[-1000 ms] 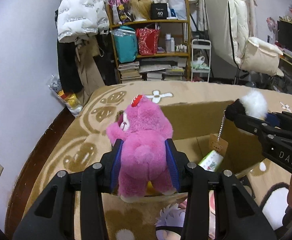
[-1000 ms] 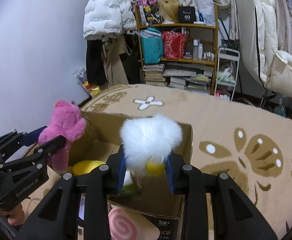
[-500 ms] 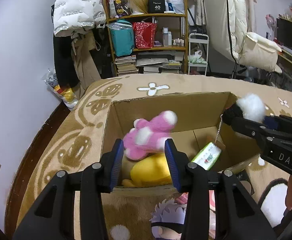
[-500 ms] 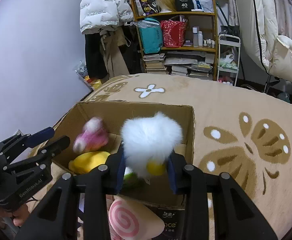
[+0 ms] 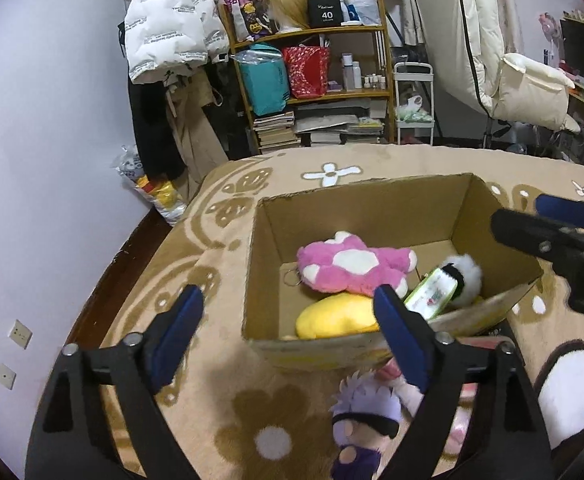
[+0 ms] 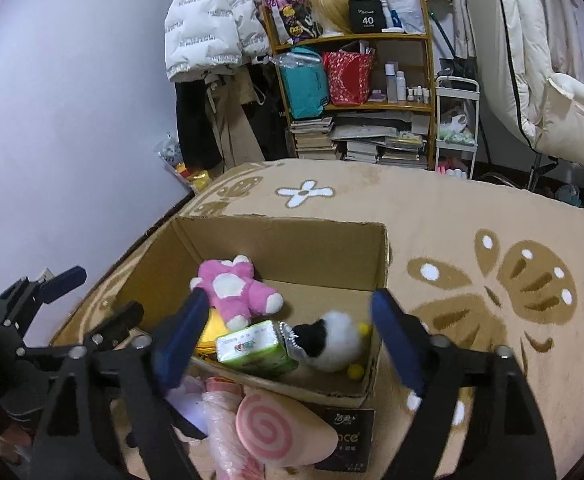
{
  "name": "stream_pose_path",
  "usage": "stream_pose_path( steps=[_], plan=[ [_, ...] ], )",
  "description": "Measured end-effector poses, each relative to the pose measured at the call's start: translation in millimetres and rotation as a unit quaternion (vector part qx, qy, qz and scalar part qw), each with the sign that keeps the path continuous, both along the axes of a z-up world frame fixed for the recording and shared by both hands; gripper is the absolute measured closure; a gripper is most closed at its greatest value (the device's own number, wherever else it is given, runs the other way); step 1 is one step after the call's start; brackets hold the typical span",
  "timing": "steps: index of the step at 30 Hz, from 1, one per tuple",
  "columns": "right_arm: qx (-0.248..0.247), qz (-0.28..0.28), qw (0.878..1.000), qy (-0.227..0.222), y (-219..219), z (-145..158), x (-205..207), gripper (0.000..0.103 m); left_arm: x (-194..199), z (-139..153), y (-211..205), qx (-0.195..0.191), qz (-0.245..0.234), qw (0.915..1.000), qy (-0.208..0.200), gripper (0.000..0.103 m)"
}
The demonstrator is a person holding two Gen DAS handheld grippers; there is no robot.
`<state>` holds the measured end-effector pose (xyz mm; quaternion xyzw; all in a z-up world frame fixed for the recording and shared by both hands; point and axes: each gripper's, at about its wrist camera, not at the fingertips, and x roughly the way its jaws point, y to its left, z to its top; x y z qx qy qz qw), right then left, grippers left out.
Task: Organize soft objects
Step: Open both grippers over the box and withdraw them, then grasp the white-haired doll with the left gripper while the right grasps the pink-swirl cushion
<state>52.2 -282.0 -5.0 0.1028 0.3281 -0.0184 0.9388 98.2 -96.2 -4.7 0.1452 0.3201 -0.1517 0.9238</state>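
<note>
An open cardboard box [image 5: 356,204] [image 6: 292,240] sits on a tan flowered blanket. Inside lie a pink plush bear [image 5: 352,266] [image 6: 235,290], a yellow plush [image 5: 338,316], a green tissue pack [image 5: 432,292] [image 6: 253,348] and a white-and-black fluffy toy [image 5: 466,272] [image 6: 332,340]. My left gripper [image 5: 287,328] hangs over the box's near left corner, jaws opening wide with nothing held. My right gripper [image 6: 281,328] is above the box's near side, jaws opening, and the fluffy toy lies loose below them.
A purple-haired doll [image 5: 362,408] and a pink swirl plush [image 6: 267,428] lie on the blanket in front of the box. A cluttered wooden shelf [image 5: 316,80], hanging coats and a white cart [image 5: 414,108] stand beyond the bed. The wall is on the left.
Both grippers went from shut to wide open. The pink bear dropped from the left gripper into the box, then the white fluffy toy dropped from the right gripper beside the tissue pack.
</note>
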Motion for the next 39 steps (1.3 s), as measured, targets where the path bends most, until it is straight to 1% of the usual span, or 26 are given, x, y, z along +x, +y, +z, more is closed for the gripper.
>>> stream_pose_path(
  steps=[1,4,11,15,20,27,34,39],
  plan=[
    [0.004,-0.001,1.0,-0.002,-0.2,2.1,-3.4,0.0,-2.5,1.1,1.5,0.0,0.002,1.0,-0.001,0.008],
    [0.015,-0.004,1.0,-0.01,-1.3,8.5,-13.6,0.0,-12.0,5.4,6.3,0.0,0.008,0.9999,-0.009,0.005],
    [0.02,-0.016,1.0,-0.006,-1.7,16.2,-35.8,0.0,-33.5,16.1,20.7,0.002,0.021,0.9997,-0.012,0.004],
    [0.01,-0.013,1.0,-0.008,2.8,22.8,-50.7,0.0,-44.2,19.0,29.6,-0.002,0.028,0.9996,-0.007,0.004],
    [-0.004,-0.005,1.0,-0.008,9.6,26.4,-61.0,0.0,-56.5,22.9,38.6,0.006,0.04,0.9992,-0.007,0.004],
    [-0.012,-0.001,1.0,0.01,16.3,20.4,-75.4,0.0,-68.3,20.7,51.5,0.005,0.051,0.9986,0.008,0.004],
    [-0.012,-0.005,1.0,0.025,20.3,10.0,-78.6,0.0,-72.4,8.8,56.9,0.004,0.055,0.9983,0.02,0.004],
    [-0.006,-0.004,0.999,0.041,19.4,-1.8,-73.7,0.0,-65.4,-3.6,51.4,0.02,0.054,0.998,0.028,0.004]
  ],
)
